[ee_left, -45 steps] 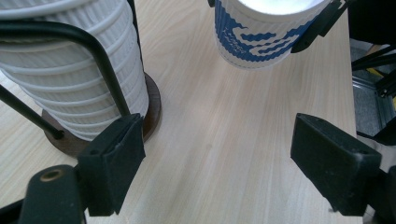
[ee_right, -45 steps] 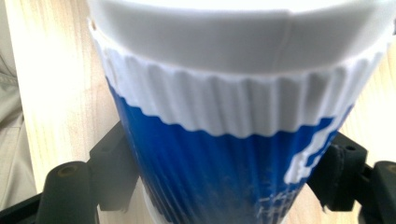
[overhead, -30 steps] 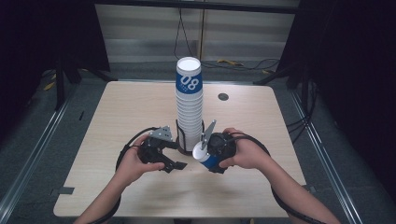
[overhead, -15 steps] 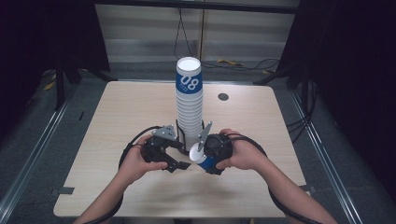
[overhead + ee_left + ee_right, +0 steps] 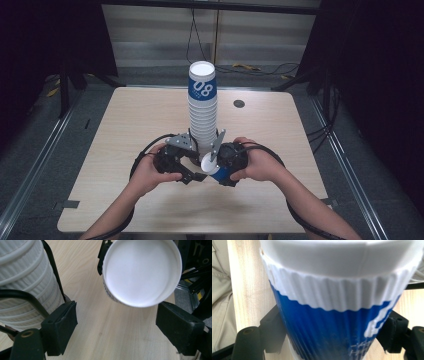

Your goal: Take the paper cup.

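Note:
A tall stack of white ribbed paper cups (image 5: 202, 112), topped by a blue one marked 08, stands mid-table. Just in front of it my right gripper (image 5: 220, 167) is shut on a single blue-and-white cup (image 5: 212, 169), lying tilted with its mouth toward the left. In the right gripper view both jaws press on the cup's blue wall (image 5: 332, 332). My left gripper (image 5: 194, 175) is open beside it. In the left gripper view (image 5: 117, 327) the cup's white mouth (image 5: 141, 272) faces me just beyond the pads, nothing lies between them, and the stack (image 5: 25, 282) rises at the left.
The light wooden table (image 5: 125, 130) has a dark round cap (image 5: 239, 103) at the back right. Black cables loop from both grippers over the table near the hands. Dark floor with metal rails surrounds the table.
My left gripper has edged slightly right, toward the mouth of the held cup. The right hand and its cup have stayed put.

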A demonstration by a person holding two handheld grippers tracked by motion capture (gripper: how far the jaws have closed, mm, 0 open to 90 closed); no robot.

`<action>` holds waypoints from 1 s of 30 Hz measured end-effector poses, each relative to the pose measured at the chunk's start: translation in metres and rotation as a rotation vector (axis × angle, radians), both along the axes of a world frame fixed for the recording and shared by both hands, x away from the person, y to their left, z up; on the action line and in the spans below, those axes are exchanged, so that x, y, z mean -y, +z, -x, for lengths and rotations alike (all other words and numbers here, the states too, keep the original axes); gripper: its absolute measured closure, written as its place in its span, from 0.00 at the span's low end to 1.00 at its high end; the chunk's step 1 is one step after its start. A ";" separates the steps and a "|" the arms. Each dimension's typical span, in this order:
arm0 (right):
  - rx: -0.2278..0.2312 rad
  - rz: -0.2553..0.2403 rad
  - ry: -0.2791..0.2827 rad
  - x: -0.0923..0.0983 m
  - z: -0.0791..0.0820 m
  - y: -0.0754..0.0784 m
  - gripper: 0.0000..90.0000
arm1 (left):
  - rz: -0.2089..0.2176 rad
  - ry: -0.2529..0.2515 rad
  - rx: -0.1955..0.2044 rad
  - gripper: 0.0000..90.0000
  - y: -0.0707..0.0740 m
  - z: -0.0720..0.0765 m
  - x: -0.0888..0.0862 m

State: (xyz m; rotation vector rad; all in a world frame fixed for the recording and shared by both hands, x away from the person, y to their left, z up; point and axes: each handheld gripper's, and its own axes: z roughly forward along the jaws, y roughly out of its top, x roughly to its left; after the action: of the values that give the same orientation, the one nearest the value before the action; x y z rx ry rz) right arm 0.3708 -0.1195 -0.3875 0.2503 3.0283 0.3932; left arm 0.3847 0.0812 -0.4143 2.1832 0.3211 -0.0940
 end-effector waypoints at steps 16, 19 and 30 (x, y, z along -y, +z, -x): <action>0.003 0.010 0.005 -0.002 0.001 -0.002 0.24 | 0.018 -0.031 -0.015 0.18 -0.001 0.001 0.006; 0.002 0.004 0.016 -0.002 0.000 -0.003 0.24 | 0.011 -0.036 -0.016 0.18 -0.002 0.000 0.009; -0.001 -0.003 0.033 -0.007 0.001 -0.006 0.24 | 0.022 -0.058 -0.018 0.18 -0.002 0.001 0.014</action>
State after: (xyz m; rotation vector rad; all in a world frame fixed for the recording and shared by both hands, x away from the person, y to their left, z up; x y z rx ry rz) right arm 0.3695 -0.1128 -0.3932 0.2007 3.0369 0.4004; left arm 0.3841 0.0675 -0.4165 2.1716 0.2652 -0.1489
